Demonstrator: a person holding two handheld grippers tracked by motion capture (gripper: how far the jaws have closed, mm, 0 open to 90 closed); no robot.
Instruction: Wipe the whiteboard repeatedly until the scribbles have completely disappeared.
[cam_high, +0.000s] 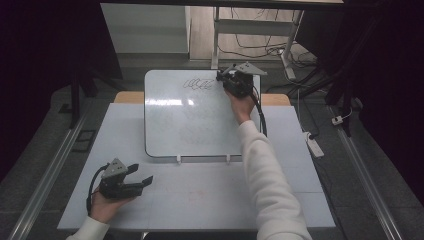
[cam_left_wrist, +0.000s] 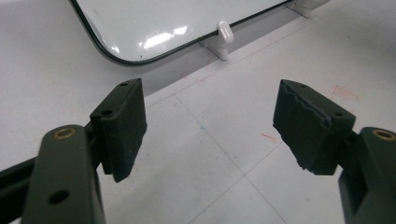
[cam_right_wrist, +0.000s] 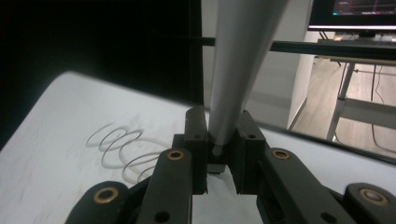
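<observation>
Your right gripper (cam_right_wrist: 223, 154) hides the pen's (cam_right_wrist: 233, 84) tip behind its jaws; the pen's upper end runs off frame, and the whiteboard's (cam_left_wrist: 140, 23) far side is cropped.

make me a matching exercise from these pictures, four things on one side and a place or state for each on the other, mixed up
Things:
1. left gripper
2. right gripper
3. whiteboard
4. looping scribble

Places or states:
A. lies flat on the table, at its far middle
B. jaws shut on a grey marker
C. drawn near the board's far edge
D. jaws open with nothing between them, at the table's near left

Pairs: 1-D, 2-B, 3-A, 4-C

The grey marker rises up from between the right gripper's jaws in the right gripper view, and the table is white.
</observation>
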